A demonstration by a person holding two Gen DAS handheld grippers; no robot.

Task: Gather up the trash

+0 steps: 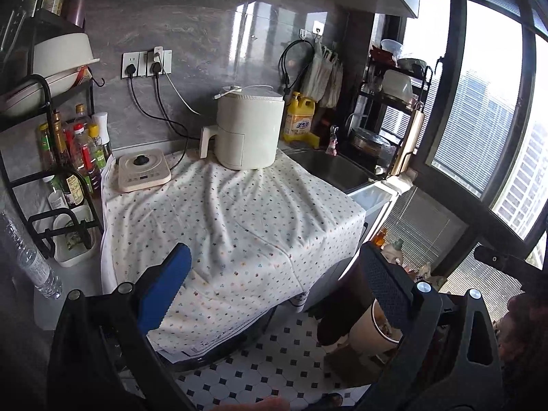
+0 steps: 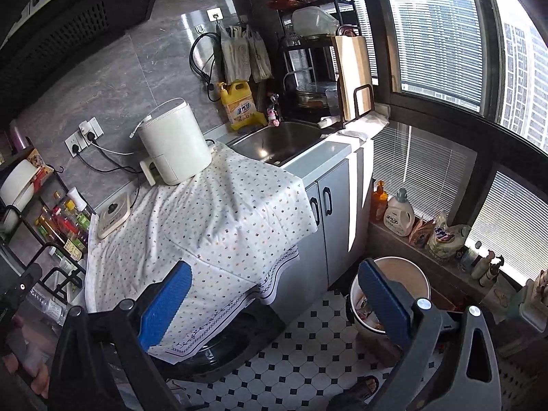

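Observation:
A round beige trash bin (image 2: 407,274) with scraps inside stands on the tiled floor below the window sill; it also shows in the left wrist view (image 1: 366,332), partly hidden by a finger. My left gripper (image 1: 277,274) is open and empty, held above the front edge of the dotted cloth (image 1: 233,219). My right gripper (image 2: 277,287) is open and empty, hanging over the cloth's front corner (image 2: 219,226) with its right finger (image 2: 387,298) in front of the bin. No loose trash shows on the cloth.
A white air fryer (image 1: 248,130) and a small cooker (image 1: 144,173) stand on the cloth. A sink (image 2: 277,144), yellow detergent jug (image 2: 241,104), bottle rack (image 1: 73,157) and a water bottle (image 1: 30,257) surround it. Detergent bottles (image 2: 399,212) line the sill.

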